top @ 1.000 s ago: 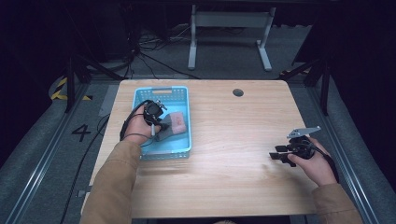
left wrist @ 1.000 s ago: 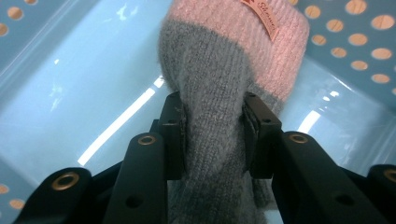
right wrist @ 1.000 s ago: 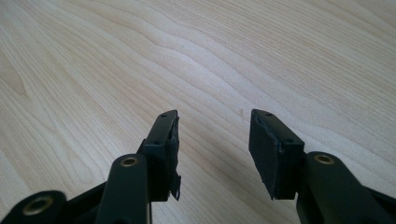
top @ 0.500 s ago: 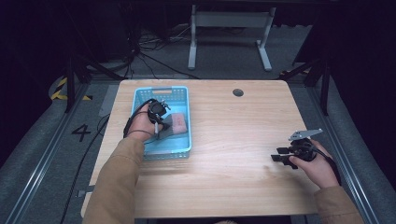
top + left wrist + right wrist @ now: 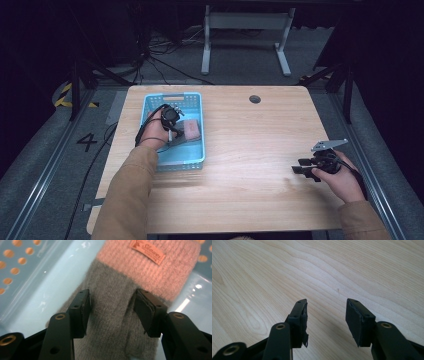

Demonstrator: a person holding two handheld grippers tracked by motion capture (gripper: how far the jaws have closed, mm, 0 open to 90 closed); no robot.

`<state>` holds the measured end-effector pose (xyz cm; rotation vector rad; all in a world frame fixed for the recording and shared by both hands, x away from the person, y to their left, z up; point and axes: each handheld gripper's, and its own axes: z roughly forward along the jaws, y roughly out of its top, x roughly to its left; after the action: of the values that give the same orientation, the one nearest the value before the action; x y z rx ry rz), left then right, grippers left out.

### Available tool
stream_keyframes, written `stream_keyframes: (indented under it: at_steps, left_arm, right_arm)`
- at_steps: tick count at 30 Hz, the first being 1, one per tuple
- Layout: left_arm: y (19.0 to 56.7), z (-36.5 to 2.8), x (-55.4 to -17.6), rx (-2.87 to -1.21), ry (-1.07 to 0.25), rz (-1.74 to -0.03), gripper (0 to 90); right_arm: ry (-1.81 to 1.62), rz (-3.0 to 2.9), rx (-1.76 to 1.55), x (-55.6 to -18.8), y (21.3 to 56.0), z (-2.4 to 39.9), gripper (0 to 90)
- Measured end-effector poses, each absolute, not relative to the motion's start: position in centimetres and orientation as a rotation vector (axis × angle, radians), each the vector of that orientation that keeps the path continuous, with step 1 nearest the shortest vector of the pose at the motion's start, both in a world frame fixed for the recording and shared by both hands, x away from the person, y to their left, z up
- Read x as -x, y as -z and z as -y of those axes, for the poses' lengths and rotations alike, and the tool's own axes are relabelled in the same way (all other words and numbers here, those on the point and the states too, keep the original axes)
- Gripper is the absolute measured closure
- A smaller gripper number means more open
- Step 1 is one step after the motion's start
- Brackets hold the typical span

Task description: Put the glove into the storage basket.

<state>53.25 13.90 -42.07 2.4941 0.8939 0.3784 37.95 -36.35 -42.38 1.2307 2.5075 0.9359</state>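
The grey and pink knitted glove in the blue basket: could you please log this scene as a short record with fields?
item: grey and pink knitted glove, pink cuff with a sewn label
location: lying inside the blue perforated plastic basket, on the left part of the light wooden table
left gripper: over the glove's grey part; jaws have just been opening, and the pads now stand apart with the knit between them, not pinched
right gripper: open over bare tabletop at the right, nothing between its jaws

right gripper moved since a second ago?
No. In the high view the right gripper sits at the same spot near the table's right edge, open over bare wood.
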Motion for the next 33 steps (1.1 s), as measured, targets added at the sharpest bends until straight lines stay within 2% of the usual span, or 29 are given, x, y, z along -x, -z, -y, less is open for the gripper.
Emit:
stream_keyframes:
  at_steps: [5, 13, 20, 33]
  left_arm:
    - [41.3, -14.2, -52.8, -2.431, -0.404, -0.903, 48.4]
    - [38.8, -13.5, -50.7, -2.353, -0.372, -0.853, 50.5]
    - [36.5, -12.9, -47.6, -2.293, -0.29, -0.785, 50.7]
    - [34.7, -13.1, -41.1, -2.303, -0.278, -0.756, 46.7]
  right_arm:
    - [-0.941, -2.522, -1.209, -38.3, 42.3, 35.8, 52.2]
    - [-0.955, -2.544, -1.167, -39.3, 42.1, 34.7, 52.2]
    - [-0.956, -2.572, -1.12, -40.5, 41.9, 33.7, 52.2]
    - [-0.963, -2.623, -1.035, -43.0, 41.5, 31.3, 51.5]
